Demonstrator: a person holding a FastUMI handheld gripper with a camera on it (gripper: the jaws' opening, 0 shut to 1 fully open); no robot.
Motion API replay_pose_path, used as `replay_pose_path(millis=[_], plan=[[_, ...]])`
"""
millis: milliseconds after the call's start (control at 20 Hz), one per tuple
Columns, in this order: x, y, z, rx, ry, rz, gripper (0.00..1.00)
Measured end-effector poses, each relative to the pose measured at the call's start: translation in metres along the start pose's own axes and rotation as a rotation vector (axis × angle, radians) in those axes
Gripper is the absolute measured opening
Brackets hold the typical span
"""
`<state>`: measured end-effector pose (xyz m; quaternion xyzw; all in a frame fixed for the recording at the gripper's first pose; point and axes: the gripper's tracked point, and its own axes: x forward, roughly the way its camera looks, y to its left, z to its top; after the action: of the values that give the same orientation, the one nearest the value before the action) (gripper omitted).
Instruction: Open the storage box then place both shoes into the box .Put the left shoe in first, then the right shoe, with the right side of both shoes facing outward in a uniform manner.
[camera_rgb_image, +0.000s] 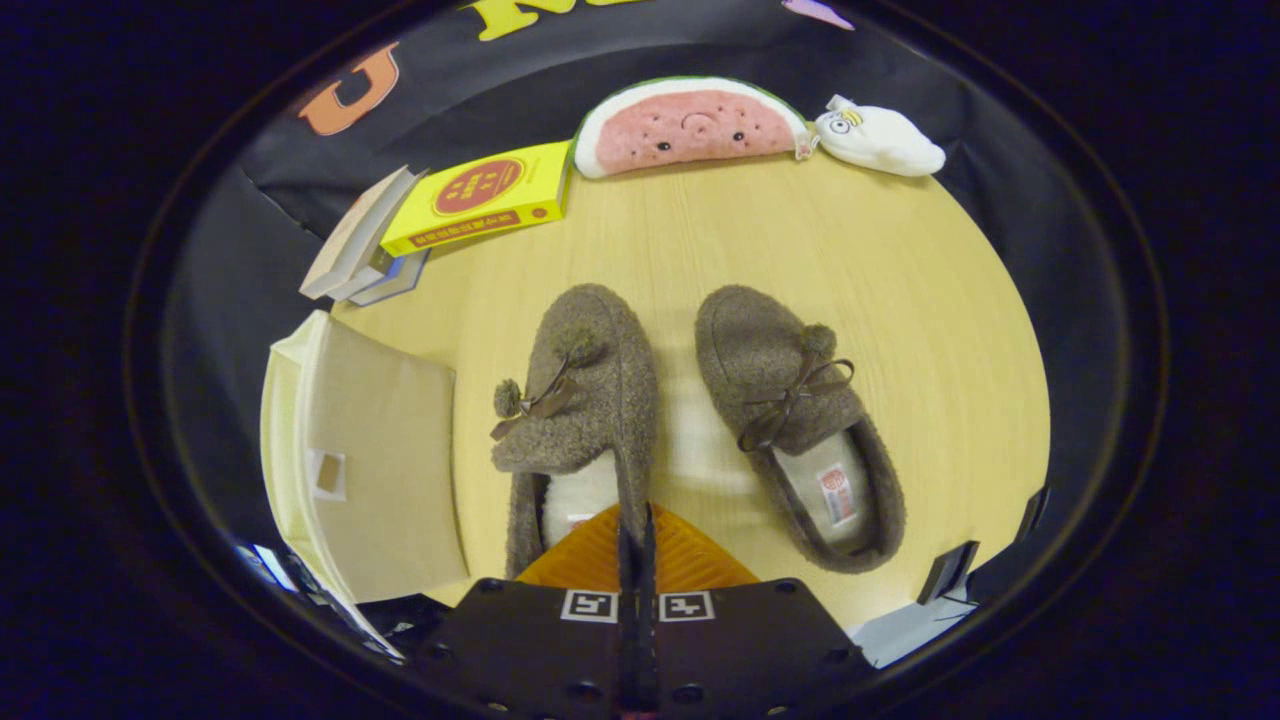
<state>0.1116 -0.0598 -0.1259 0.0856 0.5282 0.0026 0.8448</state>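
now the left shoe (580, 400) is pinched at its right collar wall between the closed fingers of the gripper (636, 530). just beside it on the wooden table (900, 300) lies the right shoe (800, 440), and the storage box (370, 450) stands open to the left.

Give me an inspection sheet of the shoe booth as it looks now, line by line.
Surface: pale wooden tabletop, bare between items.
Job's things: two fuzzy brown slippers with bows; one slipper lies just ahead of the jaws, the other slipper lies beside it, apart. Cream storage box with a flat beige lid stands beside the nearer slipper, lid down.
Clutter: yellow book on stacked books; watermelon-slice plush; white plush toy, all beyond the slippers.
Grippers: gripper has its jaws together over the nearer slipper's heel rim; whether they pinch it cannot be told.
Cables: nothing seen.
Surroundings: black cloth wall.
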Motion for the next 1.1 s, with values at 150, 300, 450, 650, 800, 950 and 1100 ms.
replay_pose_path(millis=[150,300,450,650,800,950,1100], plan=[[-0.033,0.020,-0.004,-0.020,-0.039,0.036,0.01],[-0.067,0.048,-0.012,-0.039,-0.073,0.085,0.00],[-0.098,0.085,-0.014,-0.042,-0.128,0.141,0.00],[-0.123,0.143,-0.015,-0.073,-0.160,0.199,0.00],[-0.117,0.188,-0.016,-0.112,-0.162,0.210,0.00],[-0.092,0.233,-0.022,-0.135,-0.134,0.221,0.00],[-0.059,0.265,-0.027,-0.116,-0.103,0.226,0.00]])
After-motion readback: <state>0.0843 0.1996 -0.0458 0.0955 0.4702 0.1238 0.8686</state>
